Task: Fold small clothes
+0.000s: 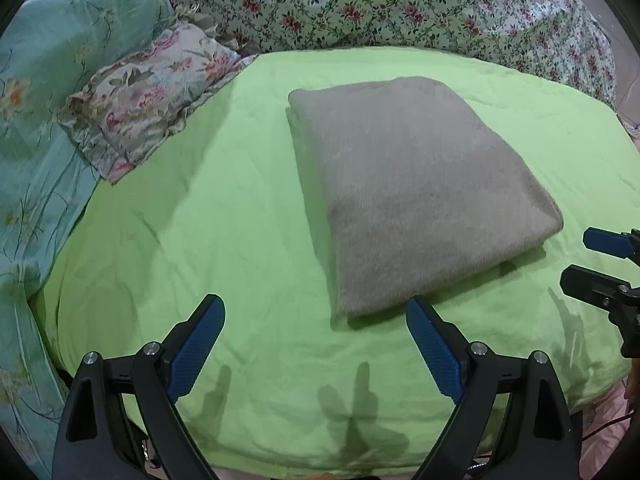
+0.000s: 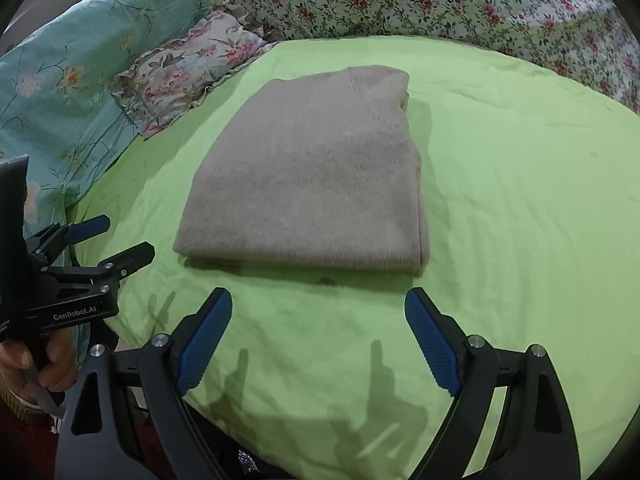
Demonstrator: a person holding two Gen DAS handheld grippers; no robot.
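A grey knitted garment [image 1: 412, 184] lies folded into a neat rectangle on the green sheet [image 1: 200, 220]; it also shows in the right wrist view [image 2: 316, 180]. My left gripper [image 1: 316, 312] is open and empty, hovering just in front of the garment's near edge. It shows at the left of the right wrist view [image 2: 116, 236]. My right gripper [image 2: 318, 308] is open and empty, just in front of the garment's near fold. It shows at the right edge of the left wrist view [image 1: 580, 258].
A small floral pillow [image 1: 148, 96] lies left of the garment. A teal flowered pillow [image 1: 48, 80] is further left. A floral quilt [image 1: 400, 4] is bunched along the back. The green sheet [image 2: 520, 200] spreads around the garment.
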